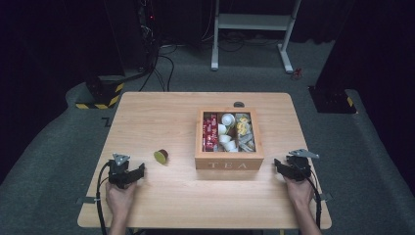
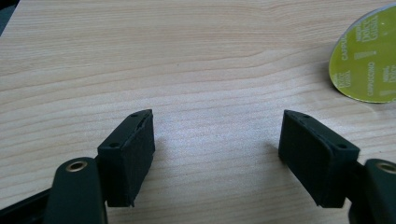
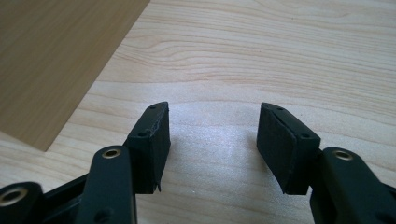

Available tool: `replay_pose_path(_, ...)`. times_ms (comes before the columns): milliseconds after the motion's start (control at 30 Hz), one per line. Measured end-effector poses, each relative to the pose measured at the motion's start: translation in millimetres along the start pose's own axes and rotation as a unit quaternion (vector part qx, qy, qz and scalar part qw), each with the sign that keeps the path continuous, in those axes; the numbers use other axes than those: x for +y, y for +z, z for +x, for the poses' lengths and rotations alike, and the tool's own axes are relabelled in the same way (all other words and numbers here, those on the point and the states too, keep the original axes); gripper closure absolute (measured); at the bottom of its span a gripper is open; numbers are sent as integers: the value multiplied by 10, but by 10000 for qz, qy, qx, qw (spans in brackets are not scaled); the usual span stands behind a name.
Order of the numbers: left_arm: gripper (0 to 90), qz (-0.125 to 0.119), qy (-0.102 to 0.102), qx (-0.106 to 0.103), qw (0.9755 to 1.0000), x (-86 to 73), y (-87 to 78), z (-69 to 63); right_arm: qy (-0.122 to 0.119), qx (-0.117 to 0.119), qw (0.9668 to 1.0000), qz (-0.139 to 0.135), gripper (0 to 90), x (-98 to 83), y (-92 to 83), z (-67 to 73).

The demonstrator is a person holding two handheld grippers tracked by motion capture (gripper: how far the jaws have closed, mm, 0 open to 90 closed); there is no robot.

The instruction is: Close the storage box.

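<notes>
Worktop: light wooden worktop [image 1: 161,205], rectangular, seen from high view; dark floor around it.
Capsule: small round coffee capsule w/ yellow-green foil lid and dark brown body [image 1: 161,156], lying tipped on its side on bare wood, left of centre. Lid faces roughly toward the person's side.
Capsule vs left fingers: just ahead and to the right of the left gripper [image 1: 136,172], near but not touching. In left gripper view the capsule's foil lid [image 2: 366,60] sits at the upper right edge, beyond and outside the right-hand finger; nothing lies in the gap.
Left fingers: black pads [image 2: 128,156] wide apart, bare wood between them, holding nothing. Tips low over the worktop.
Left hand: hand [image 1: 119,196] comes in from the bottom edge, gripper body angled toward the capsule.
Box: open wooden box marked "TEA" on its front [image 1: 229,164], mid-worktop, compartments packed w/ red sachets, white cups and mixed packets; exact contents too small to tell.
Right gripper: right gripper [image 1: 281,166] just beside the box's front right corner, apart from it.
Right fingers: black pads [image 3: 287,144] well apart, empty, only wood grain between. In right gripper view the box's side wall [image 3: 56,60] fills the upper left, clear of the fingers.
Capsule vs right fingers: well apart, box between them.
</notes>
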State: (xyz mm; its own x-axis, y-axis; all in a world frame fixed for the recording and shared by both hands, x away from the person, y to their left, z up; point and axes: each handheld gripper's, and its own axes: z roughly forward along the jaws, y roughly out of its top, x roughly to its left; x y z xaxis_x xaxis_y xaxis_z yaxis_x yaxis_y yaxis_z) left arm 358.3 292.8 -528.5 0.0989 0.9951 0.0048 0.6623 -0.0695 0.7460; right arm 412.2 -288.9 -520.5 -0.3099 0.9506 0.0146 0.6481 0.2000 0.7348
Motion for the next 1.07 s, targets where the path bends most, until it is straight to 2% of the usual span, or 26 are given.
replay_pose_path(133,273,-7,-7,7,10000,-1,1,-2,45,13,10000,-6,427,-1,13,2)
replay_pose_path(367,272,-7,-6,5,10000,-1,1,-2,-125,-74,9999,19,390,2,27,22)
replay_pose_path(533,268,-2,-1,-12,10000,-1,0,-1,-68,-145,9999,35,362,0,26,27)
replay_pose_path(1067,244,21,62,-68,10000,1,3,1,-56,-124,9999,36,363,1,27,21)
